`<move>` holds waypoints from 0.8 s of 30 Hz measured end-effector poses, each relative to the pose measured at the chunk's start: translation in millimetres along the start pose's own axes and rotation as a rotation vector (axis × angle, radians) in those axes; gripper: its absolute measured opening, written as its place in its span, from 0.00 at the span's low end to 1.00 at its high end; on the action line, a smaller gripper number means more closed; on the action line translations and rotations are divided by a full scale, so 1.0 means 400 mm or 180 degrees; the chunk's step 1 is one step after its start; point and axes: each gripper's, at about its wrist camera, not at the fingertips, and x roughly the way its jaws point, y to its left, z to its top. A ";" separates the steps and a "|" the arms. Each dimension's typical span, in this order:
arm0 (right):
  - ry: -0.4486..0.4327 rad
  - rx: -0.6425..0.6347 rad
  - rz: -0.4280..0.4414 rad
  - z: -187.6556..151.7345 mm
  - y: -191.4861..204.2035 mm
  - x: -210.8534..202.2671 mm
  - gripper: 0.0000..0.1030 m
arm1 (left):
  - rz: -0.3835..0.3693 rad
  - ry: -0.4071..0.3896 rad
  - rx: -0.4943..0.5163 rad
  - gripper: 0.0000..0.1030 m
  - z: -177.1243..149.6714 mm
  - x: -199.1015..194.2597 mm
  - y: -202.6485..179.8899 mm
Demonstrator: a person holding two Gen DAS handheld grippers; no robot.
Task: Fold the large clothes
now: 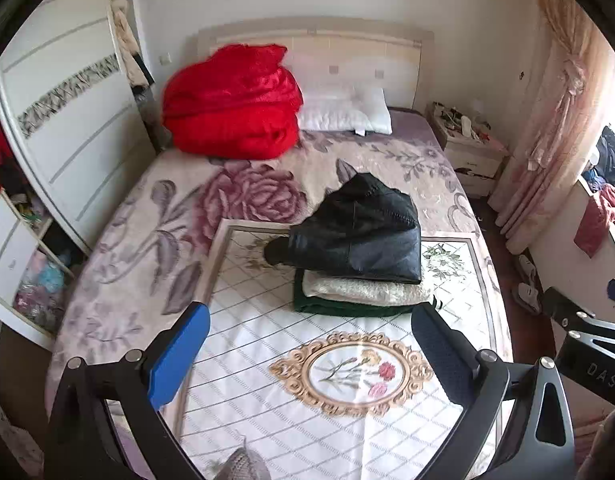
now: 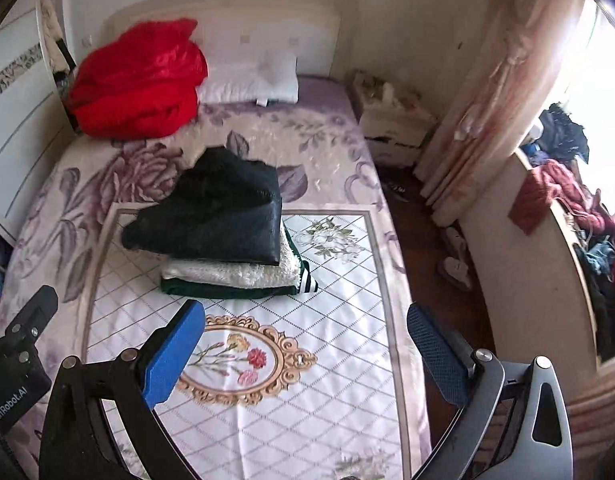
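On the bed point(image 1: 179, 184), a white diamond-patterned cloth point(image 1: 267, 360) carries stacked folded garments: black leather jacket point(image 1: 359, 232), cream fleece point(image 1: 363, 290), dark green layer point(image 1: 347, 307). Left gripper point(image 1: 307, 344) and right gripper point(image 2: 305, 344) hover spread, holding nothing.

"DAS" and "enRobot.AI" on tool point(image 1: 587, 356) bodies

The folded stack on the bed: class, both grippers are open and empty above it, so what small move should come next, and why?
Probably tidy the black garment: it sits askew on the cream and dark green layers, one end overhanging. The left gripper and right gripper hold nothing, so nudging that overhang in seems sensible.
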 end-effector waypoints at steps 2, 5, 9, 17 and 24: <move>-0.0091 -0.0001 -0.0039 -0.027 -0.012 -0.092 0.99 | -0.0012 -0.0049 0.0017 1.00 -0.008 -0.063 0.009; -0.0212 0.0055 -0.0026 -0.072 -0.030 -0.235 0.99 | -0.0004 -0.0136 0.0070 1.00 -0.022 -0.165 0.013; -0.0303 0.0129 0.0047 -0.119 -0.053 -0.379 0.99 | 0.0056 -0.0306 0.0101 1.00 -0.039 -0.298 0.023; -0.0649 0.0092 -0.0002 -0.193 -0.093 -0.647 0.99 | 0.0011 -0.0480 0.0047 1.00 -0.077 -0.473 0.039; -0.0788 0.0122 0.0027 -0.231 -0.121 -0.774 0.99 | -0.0017 -0.0464 -0.0012 1.00 -0.116 -0.527 0.042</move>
